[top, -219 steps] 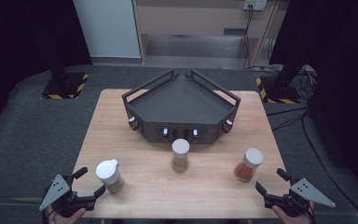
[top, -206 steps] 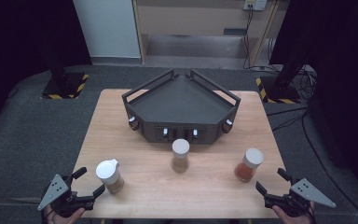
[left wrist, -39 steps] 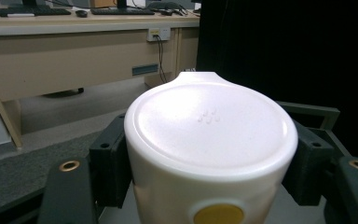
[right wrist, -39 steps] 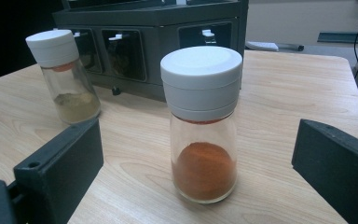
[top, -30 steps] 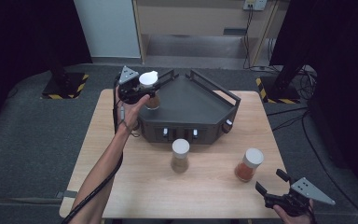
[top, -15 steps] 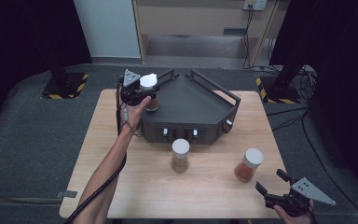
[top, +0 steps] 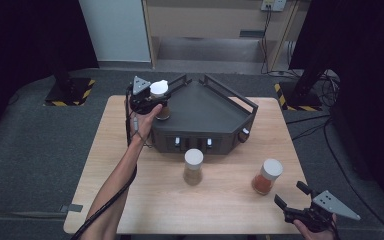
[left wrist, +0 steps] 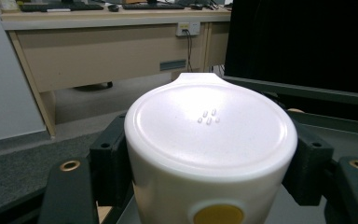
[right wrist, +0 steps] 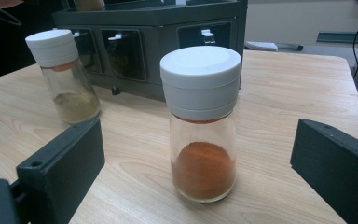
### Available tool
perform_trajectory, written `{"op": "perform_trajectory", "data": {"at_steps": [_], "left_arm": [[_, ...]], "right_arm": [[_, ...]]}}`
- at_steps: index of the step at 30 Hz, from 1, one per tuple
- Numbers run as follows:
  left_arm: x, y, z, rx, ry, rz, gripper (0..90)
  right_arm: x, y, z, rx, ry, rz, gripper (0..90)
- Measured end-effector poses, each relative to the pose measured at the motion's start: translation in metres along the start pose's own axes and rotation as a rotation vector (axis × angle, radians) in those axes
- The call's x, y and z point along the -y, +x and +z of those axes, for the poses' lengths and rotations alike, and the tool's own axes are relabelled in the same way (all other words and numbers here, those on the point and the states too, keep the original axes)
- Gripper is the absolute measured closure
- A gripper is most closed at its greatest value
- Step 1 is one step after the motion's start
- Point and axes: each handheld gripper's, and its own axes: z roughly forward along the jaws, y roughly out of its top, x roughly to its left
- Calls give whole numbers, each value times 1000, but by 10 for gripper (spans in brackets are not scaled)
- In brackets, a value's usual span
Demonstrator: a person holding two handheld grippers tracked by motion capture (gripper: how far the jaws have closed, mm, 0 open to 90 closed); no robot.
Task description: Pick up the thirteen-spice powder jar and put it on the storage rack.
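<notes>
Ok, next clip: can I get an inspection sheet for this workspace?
Surface: wooden table, bare around the jars.
Job's things: white-lidded jar held over the dark rack; jar of tan powder and jar of orange powder upright on the table.
Clutter: nothing seen.
Grippers: left gripper shut on the white-lidded jar; right gripper open, near the orange jar.
Cables: one trailing along the left forearm.
Surroundings: grey carpet, desk behind.

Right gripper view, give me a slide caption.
Open right gripper faces an orange spice jar standing on the wooden table.
</notes>
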Motion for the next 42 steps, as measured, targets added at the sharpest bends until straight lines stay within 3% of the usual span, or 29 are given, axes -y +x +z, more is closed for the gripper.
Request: {"op": "perform_trajectory", "data": {"at_steps": [5,6,10,16,23,30,35,42], "left_arm": [[-1,-2,1,-7,0,-3,291],[-2,-3,1,-9,0,-7,231],[-8,-2,-4,7,-29,-30,155],[-24,-8,-15,13,-54,22,91],[-39,-9,-29,11,-92,33,54],[-51,-14,-44,20,-95,96,45],[-54,-16,-57,70,-116,88,44],[-58,-20,-78,139,-120,110,41]], "right_arm": [[0,0,0,-1,1,-1,27],[0,0,0,0,1,0,26],[0,0,1,-1,3,1,26],[0,0,1,1,2,3,20],[0,0,1,7,0,7,19],[1,1,1,16,-3,13,17],[1,4,2,27,-5,16,16],[1,3,2,26,-5,19,11]]}}
